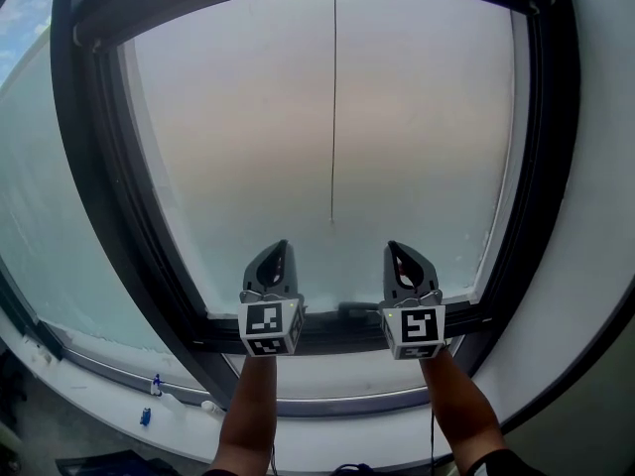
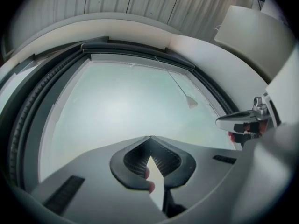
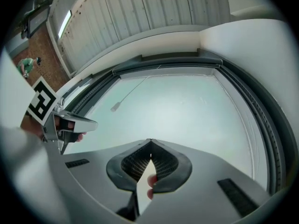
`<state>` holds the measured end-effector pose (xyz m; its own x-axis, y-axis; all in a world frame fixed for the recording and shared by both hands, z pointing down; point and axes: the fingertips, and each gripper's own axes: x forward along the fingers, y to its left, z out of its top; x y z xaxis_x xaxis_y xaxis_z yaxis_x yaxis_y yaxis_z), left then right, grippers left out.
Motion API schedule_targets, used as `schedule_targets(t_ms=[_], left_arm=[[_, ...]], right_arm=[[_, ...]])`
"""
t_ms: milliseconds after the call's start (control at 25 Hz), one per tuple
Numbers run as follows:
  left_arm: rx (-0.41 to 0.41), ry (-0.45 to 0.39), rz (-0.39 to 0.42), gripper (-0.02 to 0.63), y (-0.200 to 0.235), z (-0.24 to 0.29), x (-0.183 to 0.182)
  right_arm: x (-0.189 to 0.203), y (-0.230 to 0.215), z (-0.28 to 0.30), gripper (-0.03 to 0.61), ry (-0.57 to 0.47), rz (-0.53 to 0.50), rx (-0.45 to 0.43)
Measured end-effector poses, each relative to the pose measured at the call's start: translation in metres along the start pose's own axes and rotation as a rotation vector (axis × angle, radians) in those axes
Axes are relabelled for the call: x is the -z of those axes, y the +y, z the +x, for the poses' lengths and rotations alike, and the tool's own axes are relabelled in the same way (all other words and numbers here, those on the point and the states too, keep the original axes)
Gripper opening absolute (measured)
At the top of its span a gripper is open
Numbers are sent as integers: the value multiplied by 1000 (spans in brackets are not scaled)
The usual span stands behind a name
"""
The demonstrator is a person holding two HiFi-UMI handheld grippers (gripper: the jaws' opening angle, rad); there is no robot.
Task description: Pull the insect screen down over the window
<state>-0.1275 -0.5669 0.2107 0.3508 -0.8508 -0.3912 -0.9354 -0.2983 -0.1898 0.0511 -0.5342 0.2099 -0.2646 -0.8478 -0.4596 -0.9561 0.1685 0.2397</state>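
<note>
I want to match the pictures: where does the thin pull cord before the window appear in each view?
Head view: pull cord, upper centre, hanging straight down.
Left gripper view: pull cord right of centre, slanting.
Right gripper view: pull cord left of centre, slanting.
Shared landmark: dark window frame.

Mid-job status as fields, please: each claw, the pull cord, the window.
left claw: shut, nothing between its jaws, held up in front of the pane
right claw: shut, nothing between its jaws, level with the left one
pull cord: hangs down the middle of the pane; its end is above and between the claws, touched by neither
window frame: dark, surrounds a hazy pale pane
insect screen: cannot be told from the pane
</note>
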Motion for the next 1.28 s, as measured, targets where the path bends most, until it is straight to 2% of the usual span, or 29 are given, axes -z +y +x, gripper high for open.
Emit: schedule_targets(t_ms=[80,120,440,520,680,800,1000,1120,1280], left_arm=[[7,-28,40,3,5,7,-19],[15,-41,61,3,7,11,-28],[53,-138,271,3,10,34,-104],[26,-172,342,3,15,40,-126],[-28,-205,473,3,29,52,-157],[-80,-229,550,3,37,62,-183],[-193,-261,753,3,50,77,-243],[-245,-238,881,6,58,88,-274],[-304,-192,1060,111,65,103,-305]], right_arm=[[-21,-1,4,5,-20,46,8],[-30,-4,6,5,-31,33,13],[-97,-21,33,5,-124,-202,36],[-114,-23,42,5,-141,-283,34],[-143,-13,62,5,-165,-513,40],[-165,-23,79,5,-162,-599,69],[-211,-41,110,6,-176,-791,137],[-240,-50,130,49,-164,-906,163],[-269,-63,146,100,-124,-991,170]])
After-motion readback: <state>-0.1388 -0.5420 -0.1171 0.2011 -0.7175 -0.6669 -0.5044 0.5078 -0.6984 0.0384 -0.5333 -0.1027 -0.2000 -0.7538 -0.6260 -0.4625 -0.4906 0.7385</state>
